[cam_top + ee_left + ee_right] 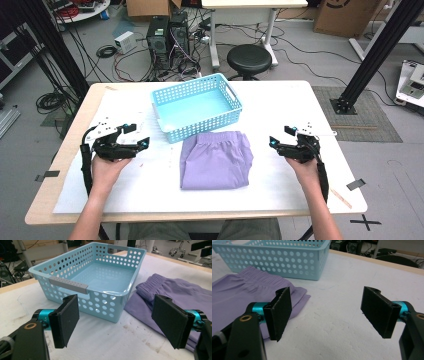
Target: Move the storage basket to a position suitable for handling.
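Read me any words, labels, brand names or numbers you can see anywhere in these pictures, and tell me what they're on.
No readable text anywhere.
Cardboard box in the high view: a dark round mark, too blurred to read.
Blue basket, purple garment and white table cover: no print or labels visible.

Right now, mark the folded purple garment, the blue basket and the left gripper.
folded purple garment [215,162]: high view, middle of the top fold.
blue basket [205,126]: high view, near perforated wall.
left gripper [115,322]: left gripper view, gap midway between its open black jaws.
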The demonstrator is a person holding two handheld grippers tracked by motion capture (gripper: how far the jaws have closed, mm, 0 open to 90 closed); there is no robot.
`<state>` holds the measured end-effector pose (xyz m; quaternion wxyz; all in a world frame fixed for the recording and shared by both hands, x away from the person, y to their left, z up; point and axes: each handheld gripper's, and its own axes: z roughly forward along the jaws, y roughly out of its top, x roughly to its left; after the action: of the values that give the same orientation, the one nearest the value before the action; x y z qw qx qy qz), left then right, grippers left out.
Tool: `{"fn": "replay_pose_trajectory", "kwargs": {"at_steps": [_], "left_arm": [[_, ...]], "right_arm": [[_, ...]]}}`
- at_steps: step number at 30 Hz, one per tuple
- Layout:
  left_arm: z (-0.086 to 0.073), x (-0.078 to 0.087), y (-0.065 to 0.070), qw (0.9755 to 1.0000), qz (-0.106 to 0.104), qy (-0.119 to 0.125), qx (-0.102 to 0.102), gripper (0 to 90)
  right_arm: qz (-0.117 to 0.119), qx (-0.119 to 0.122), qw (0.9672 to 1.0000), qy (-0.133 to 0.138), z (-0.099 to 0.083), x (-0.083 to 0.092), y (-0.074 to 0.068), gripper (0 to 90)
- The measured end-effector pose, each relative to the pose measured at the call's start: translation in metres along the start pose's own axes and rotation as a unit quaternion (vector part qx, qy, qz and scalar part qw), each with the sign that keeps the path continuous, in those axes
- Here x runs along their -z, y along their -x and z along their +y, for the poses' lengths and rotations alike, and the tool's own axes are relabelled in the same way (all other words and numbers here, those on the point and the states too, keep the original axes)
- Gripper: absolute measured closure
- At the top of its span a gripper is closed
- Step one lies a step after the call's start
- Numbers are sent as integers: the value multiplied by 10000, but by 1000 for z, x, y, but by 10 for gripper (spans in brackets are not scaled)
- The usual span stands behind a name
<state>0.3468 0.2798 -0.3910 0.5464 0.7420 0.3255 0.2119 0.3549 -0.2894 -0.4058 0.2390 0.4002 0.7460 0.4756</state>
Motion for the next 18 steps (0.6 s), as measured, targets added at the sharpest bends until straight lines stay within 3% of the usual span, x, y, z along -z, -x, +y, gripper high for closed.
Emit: {"fn": "replay_pose_trajectory", "kwargs": {"at_steps": [8,18], "left_arm": [[-2,-4,-1,9999,-44,-70,93,224],[-6,-11,10,9999,-107,-125,-27,229]], "right_arm": [[-172,59,9998,99,-1,4,2,251],[-267,104,9995,104,-1,7,1,251]]}}
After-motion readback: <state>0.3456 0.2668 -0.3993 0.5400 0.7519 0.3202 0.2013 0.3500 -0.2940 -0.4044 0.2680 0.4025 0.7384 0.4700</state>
